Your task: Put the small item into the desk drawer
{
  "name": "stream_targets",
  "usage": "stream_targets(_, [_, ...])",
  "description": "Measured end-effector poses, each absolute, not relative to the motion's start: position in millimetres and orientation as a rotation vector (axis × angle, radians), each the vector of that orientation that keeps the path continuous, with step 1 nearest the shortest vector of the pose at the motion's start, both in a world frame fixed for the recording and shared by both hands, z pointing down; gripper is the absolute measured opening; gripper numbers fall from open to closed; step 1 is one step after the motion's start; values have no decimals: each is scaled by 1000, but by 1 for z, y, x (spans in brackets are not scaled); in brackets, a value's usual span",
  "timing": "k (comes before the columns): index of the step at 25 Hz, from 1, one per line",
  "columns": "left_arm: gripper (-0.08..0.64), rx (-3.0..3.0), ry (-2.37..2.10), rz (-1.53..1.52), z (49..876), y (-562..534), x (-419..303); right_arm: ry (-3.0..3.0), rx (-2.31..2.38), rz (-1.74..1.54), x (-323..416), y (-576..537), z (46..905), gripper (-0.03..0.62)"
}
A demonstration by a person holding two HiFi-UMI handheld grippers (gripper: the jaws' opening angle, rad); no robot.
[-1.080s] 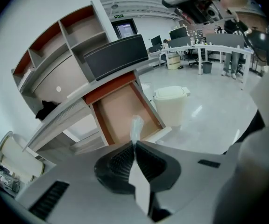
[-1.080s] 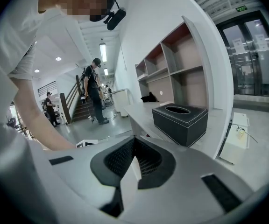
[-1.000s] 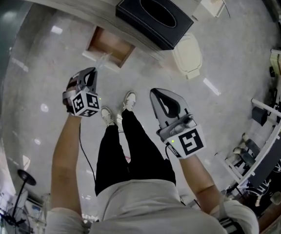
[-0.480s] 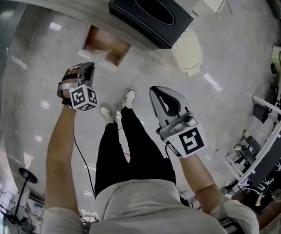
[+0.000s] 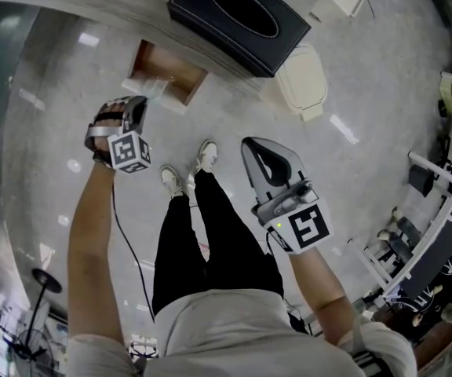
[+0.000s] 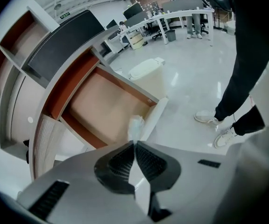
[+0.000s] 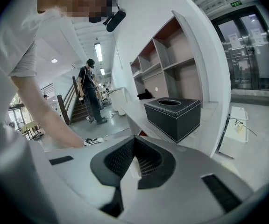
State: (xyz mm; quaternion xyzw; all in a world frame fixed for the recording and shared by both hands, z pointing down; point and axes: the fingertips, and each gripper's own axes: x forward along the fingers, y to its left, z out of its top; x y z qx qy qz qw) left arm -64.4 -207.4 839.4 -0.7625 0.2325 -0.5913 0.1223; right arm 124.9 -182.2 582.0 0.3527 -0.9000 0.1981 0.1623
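Near the drawer (image 6: 102, 107), left hand-held gripper (image 6: 134, 143) pinches small item (image 6: 135, 125)

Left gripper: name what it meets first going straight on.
Probably the bottom of the open drawer, just inside its front panel, with the small item pinched in the left gripper touching first; depth is unclear.

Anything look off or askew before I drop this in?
Nothing stands out. The drawer is open, its visible floor bare; the left tongs are shut on the small item, which pokes out toward the drawer's front edge.
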Motion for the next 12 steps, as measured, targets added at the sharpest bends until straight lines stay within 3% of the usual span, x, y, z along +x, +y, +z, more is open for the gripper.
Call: stream_targets(12, [21, -2183, 581, -1760, 853, -214, -60, -2568, 1005, 580, 134, -188, 591, 23])
